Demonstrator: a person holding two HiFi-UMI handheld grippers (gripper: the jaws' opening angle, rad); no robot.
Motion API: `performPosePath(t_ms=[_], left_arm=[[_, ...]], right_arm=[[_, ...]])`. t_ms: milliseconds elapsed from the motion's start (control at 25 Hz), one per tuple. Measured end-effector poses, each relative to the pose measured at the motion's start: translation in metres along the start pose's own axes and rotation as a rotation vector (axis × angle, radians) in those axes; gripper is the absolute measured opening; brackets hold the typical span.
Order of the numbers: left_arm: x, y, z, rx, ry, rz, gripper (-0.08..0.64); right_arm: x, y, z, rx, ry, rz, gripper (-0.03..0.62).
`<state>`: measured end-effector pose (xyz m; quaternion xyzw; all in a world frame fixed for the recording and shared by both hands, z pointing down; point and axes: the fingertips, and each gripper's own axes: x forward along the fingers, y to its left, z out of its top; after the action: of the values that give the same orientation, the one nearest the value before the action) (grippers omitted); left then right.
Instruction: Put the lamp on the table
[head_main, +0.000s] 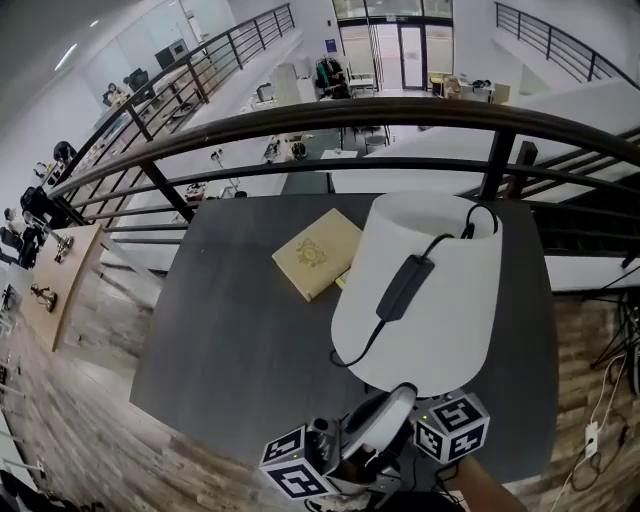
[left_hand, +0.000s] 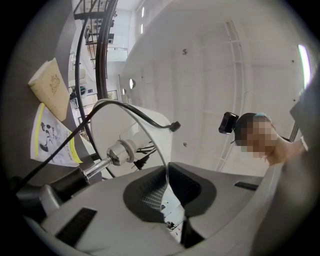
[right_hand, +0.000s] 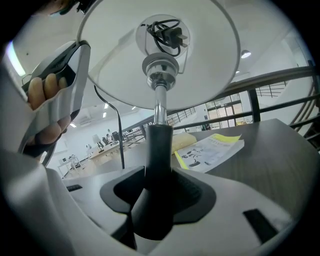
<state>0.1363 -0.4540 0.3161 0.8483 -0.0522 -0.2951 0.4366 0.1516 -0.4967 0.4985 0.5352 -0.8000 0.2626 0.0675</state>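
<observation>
The lamp's white shade (head_main: 420, 290) hangs over the near right part of the dark table (head_main: 230, 330). Its black cord and switch (head_main: 405, 285) lie draped over the shade. In the left gripper view my left gripper (left_hand: 167, 187) is shut on the thin lower rim of the shade (left_hand: 200, 75), beside the chrome socket (left_hand: 120, 150). In the right gripper view my right gripper (right_hand: 159, 185) is shut on the lamp's black stem (right_hand: 159, 145), under the shade (right_hand: 155, 55). The plug (right_hand: 167, 32) is tucked in the shade's top. The lamp's base is hidden.
A tan book (head_main: 317, 253) lies on the table's middle, with a yellow-edged leaflet (right_hand: 210, 150) next to it. A dark railing (head_main: 300, 125) runs along the table's far side above a drop to a lower floor. Wooden floor lies to the left.
</observation>
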Motion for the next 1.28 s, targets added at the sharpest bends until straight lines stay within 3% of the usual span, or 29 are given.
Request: performPosePath(t_ms=[1280], left_arm=[[-0.015,0.071,0.006,-0.081,0.039,0.038,0.049]], right_arm=[[0.05,-0.04,-0.029,-0.003,0.016,-0.115,0.187]])
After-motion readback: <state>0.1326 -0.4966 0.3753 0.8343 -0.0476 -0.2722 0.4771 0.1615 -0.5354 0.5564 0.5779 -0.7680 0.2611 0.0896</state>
